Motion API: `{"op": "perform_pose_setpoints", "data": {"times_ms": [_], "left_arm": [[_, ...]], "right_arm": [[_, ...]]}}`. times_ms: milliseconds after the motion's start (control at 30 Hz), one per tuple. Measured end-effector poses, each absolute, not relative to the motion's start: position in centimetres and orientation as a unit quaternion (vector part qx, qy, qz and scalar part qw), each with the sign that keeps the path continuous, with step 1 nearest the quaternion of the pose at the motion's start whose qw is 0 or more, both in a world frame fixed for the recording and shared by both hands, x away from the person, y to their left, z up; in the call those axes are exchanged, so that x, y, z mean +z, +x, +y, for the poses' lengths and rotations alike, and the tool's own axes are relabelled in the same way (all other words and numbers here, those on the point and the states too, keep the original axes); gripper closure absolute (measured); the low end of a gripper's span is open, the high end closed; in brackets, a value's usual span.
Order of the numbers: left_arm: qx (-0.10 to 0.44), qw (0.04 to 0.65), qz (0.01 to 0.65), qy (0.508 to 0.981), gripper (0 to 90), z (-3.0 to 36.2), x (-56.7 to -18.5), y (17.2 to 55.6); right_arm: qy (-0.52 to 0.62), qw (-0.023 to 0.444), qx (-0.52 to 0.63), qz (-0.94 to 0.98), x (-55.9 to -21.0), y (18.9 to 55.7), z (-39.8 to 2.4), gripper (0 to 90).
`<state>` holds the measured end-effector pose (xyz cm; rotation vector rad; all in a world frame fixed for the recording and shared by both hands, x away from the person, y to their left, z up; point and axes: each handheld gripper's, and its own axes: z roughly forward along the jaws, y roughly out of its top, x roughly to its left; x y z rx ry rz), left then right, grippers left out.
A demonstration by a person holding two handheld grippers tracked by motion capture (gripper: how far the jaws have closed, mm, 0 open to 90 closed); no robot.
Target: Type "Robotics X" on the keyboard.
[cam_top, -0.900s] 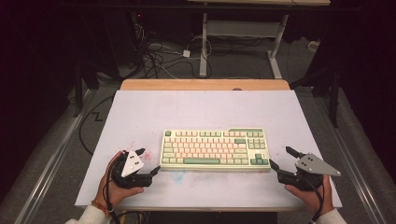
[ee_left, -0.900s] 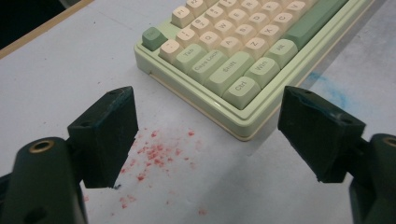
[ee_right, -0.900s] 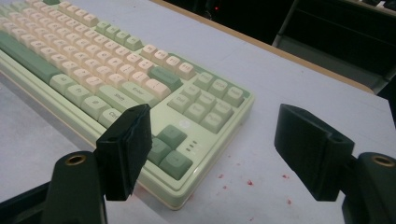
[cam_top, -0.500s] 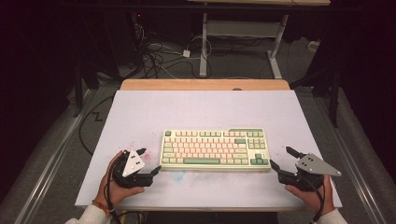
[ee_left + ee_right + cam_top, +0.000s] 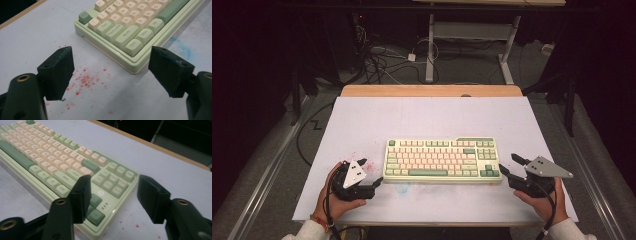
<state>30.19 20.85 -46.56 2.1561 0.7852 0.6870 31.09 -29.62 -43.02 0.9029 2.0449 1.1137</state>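
Keyboard (image 5: 442, 160) first: it lies flat near the front of the white table (image 5: 427, 120), its long side running left to right, roughly centred between our two hands. We hold the left gripper (image 5: 373, 183) just off its near left corner, jaws apart and empty; in the left gripper view that corner, with the Ctrl key (image 5: 134, 46), sits between and slightly beyond the two pads, so we are lined up to take the case by its end rather than by any key. We hold the right gripper (image 5: 503, 171) at the opposite end, also apart and gripping nothing; in the right gripper view its left jaw stands in front of the arrow keys while the other jaw stands off the keyboard's end, so the jaws look to bracket that near corner. We judge that one gripper at each end is meant to keep the board level and stop it pivoting if it is lifted or slid. Red specks (image 5: 86, 79) and a blue smudge (image 5: 185, 50) mark the table beside the left corner.
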Motion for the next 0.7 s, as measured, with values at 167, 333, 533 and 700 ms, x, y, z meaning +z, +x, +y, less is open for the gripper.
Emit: {"op": "perform_pose_setpoints", "data": {"times_ms": [167,333,533,700], "left_arm": [[0.258,0.365,0.311,0.839,19.6,20.7,-46.7,30.3],[0.255,0.361,0.31,0.842,19.6,20.5,-46.8,30.4],[0.253,0.361,0.311,0.842,19.7,20.6,-46.8,30.4],[0.252,0.36,0.311,0.843,19.7,20.7,-46.9,30.4]], "right_arm": [[0.333,0.29,0.407,0.8,-42.7,32.4,-28.1,69.0],[0.309,0.255,0.387,0.83,-43.2,33.6,-26.1,87.9],[0.286,0.235,0.374,0.85,-43.8,34.7,-23.9,90.0],[0.277,0.223,0.358,0.863,-44.6,35.7,-22.4,90.0]]}}
